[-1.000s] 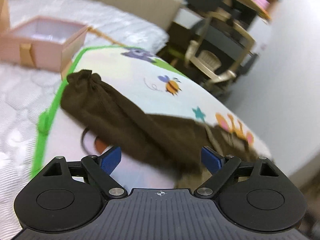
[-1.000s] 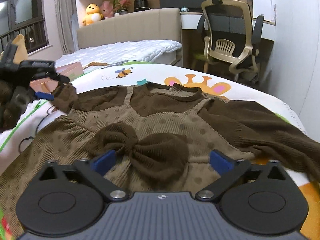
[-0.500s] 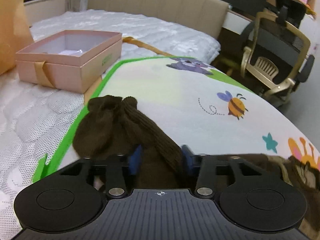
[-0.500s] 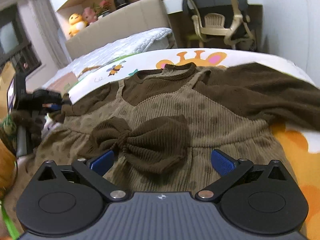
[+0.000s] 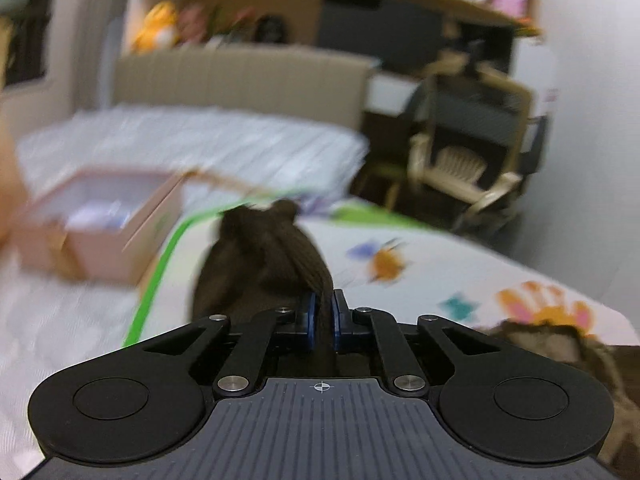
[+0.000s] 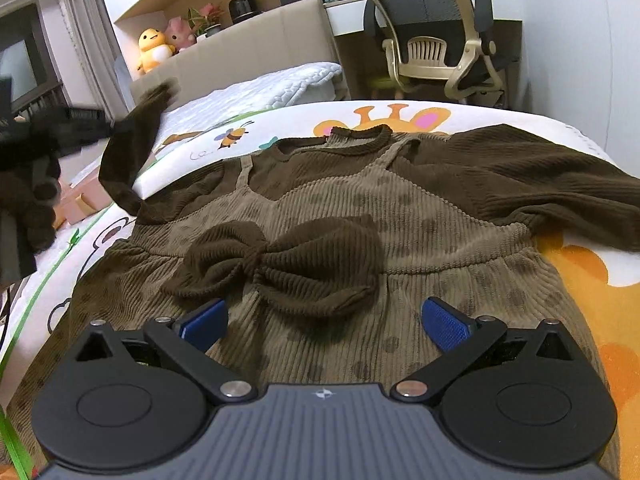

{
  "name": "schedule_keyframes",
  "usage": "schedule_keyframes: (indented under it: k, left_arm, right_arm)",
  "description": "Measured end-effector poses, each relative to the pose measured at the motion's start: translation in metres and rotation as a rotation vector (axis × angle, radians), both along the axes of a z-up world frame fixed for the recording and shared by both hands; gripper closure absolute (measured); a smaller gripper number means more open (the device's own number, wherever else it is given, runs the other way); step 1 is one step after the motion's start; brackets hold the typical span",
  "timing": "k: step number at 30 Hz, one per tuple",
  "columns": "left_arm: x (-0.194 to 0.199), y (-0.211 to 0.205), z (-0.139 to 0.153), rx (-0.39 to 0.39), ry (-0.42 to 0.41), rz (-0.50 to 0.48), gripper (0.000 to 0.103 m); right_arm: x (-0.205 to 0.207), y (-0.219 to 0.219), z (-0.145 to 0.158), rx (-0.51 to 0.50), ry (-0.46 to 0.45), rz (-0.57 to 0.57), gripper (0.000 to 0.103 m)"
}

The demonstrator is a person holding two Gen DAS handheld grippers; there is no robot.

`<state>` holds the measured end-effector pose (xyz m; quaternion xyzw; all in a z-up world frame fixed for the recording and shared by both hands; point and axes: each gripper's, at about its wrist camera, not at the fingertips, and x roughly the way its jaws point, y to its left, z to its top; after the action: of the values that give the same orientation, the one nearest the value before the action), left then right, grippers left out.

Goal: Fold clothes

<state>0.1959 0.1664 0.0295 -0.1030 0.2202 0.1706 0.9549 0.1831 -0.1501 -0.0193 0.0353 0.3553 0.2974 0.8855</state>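
Note:
A brown corduroy dress [image 6: 360,208] with dark brown sleeves and a big dark bow [image 6: 280,264] lies flat, front up, on a cartoon-print mat [image 6: 280,124]. My left gripper [image 5: 321,320] is shut on the dress's dark left sleeve [image 5: 264,256] and holds it lifted above the mat; the raised sleeve also shows in the right wrist view [image 6: 132,148]. My right gripper [image 6: 324,320] is open and empty, just above the skirt below the bow. The other sleeve [image 6: 540,176] lies spread to the right.
An open pink box [image 5: 104,224] sits on the white quilted bed [image 5: 200,144] left of the mat. A beige headboard [image 6: 248,48] with plush toys [image 6: 154,48] is behind. An office chair [image 6: 436,36] and desk stand at the far right.
My left gripper has shut fully on the sleeve and lifted it off the mat. My right gripper has stayed open over the skirt and tilted slightly.

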Motion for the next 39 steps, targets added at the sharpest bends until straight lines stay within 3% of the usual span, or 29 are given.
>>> schedule_keyframes:
  k: [7,11,15,17,21,24,26,28,32,39]
  left_arm:
    - [-0.015,-0.082,0.023,0.041,-0.083,-0.309,0.094]
    - [-0.023,-0.115,0.01,0.029,-0.049,-0.507,0.093]
    - [-0.034,-0.129,-0.012,0.009,0.013,-0.622,0.085]
    - [-0.04,-0.128,-0.02,-0.007,0.04,-0.608,0.064]
    - [-0.041,-0.11,-0.03,-0.059,0.079,-0.505,0.051]
    - [-0.036,-0.09,-0.027,-0.089,0.078,-0.345,0.042]
    - [-0.033,-0.085,-0.024,-0.029,0.061,-0.243,0.04]
    - [-0.028,-0.085,-0.02,0.07,0.04,-0.22,0.04]
    - [-0.005,-0.099,-0.014,0.284,0.05,-0.318,0.04]
    - [0.043,-0.106,-0.039,0.534,0.213,-0.483,0.04]
  right_arm:
    - [0.0,-0.002,-0.001,0.011,-0.003,0.007,0.0]
    - [0.0,-0.003,-0.001,0.02,-0.001,0.007,0.0]
    - [0.0,-0.004,-0.001,0.026,0.002,0.007,0.0]
    - [0.0,-0.004,-0.001,0.031,0.002,0.006,0.0]
    - [0.001,-0.005,-0.001,0.037,0.002,0.005,0.0]
    - [0.0,-0.005,-0.002,0.039,0.002,0.005,0.0]
    - [0.0,-0.004,-0.002,0.037,0.002,0.005,0.0]
    - [0.0,-0.002,-0.002,0.019,-0.002,0.009,0.0]
    - [-0.002,0.002,-0.001,-0.009,-0.011,0.014,0.0]
    - [0.001,-0.005,0.001,0.038,0.009,0.004,0.0]
